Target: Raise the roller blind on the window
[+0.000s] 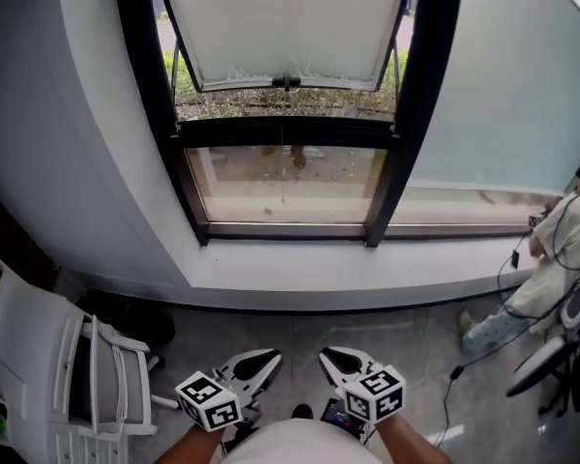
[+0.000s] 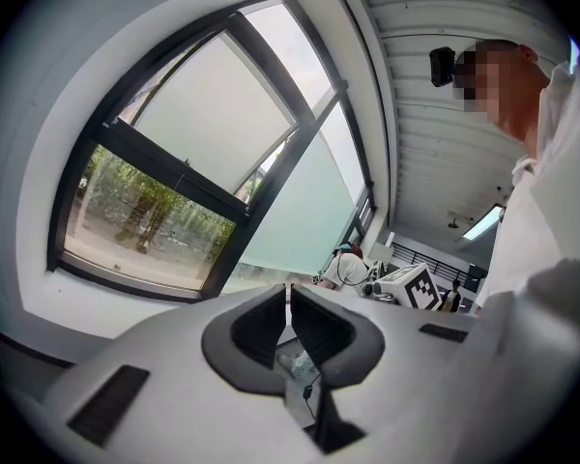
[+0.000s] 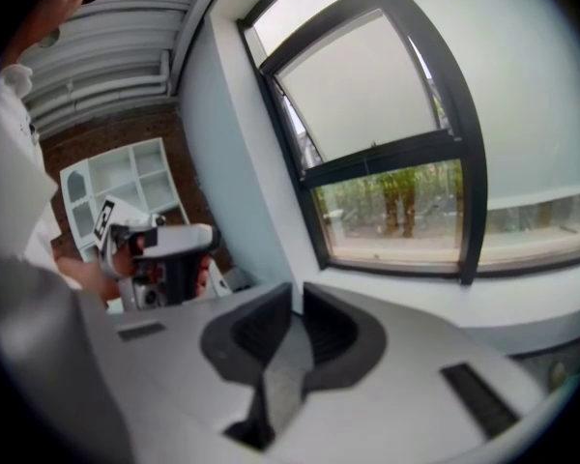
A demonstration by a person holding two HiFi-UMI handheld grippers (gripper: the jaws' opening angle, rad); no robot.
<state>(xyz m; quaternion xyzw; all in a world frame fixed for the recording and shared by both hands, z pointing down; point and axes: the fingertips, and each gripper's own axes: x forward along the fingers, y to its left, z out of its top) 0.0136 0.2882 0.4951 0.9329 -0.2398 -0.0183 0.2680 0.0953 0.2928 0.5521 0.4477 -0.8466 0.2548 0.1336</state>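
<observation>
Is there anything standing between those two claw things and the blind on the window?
Nothing visible. Only floor and the low white sill lie between the left gripper, the right gripper and the roller blind. The white shelf unit stands off to the left, the seated person off to the right.

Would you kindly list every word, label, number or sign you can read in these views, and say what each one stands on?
None: no words, numbers or brand names can be read in any view.
On the left gripper, the left marker cube: black-and-white squares only, no letters.
On the right gripper, the right marker cube: the same kind of pattern, no letters.
</observation>
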